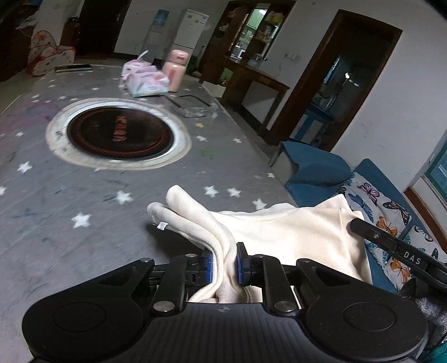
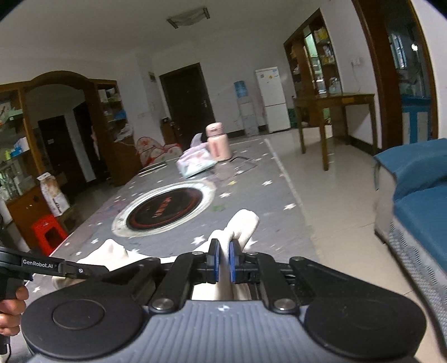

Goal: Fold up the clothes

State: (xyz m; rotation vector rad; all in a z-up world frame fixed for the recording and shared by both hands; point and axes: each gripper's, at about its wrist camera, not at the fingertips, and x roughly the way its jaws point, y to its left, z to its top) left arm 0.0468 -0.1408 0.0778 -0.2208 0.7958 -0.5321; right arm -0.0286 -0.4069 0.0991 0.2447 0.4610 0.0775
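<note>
Pinching bunched cream cloth, the left gripper and right gripper both clamp it just short of the burner; their bodies hide its lower folds. "DAS" and "GenRobot.AI" mark the grippers.

Left claw, right claw clamped

My room is dim and evenly lit; the ceiling lamp looks unlit. Motion blur smears the star-patterned tabletop, and fisheye distortion bends the door frames.
</note>
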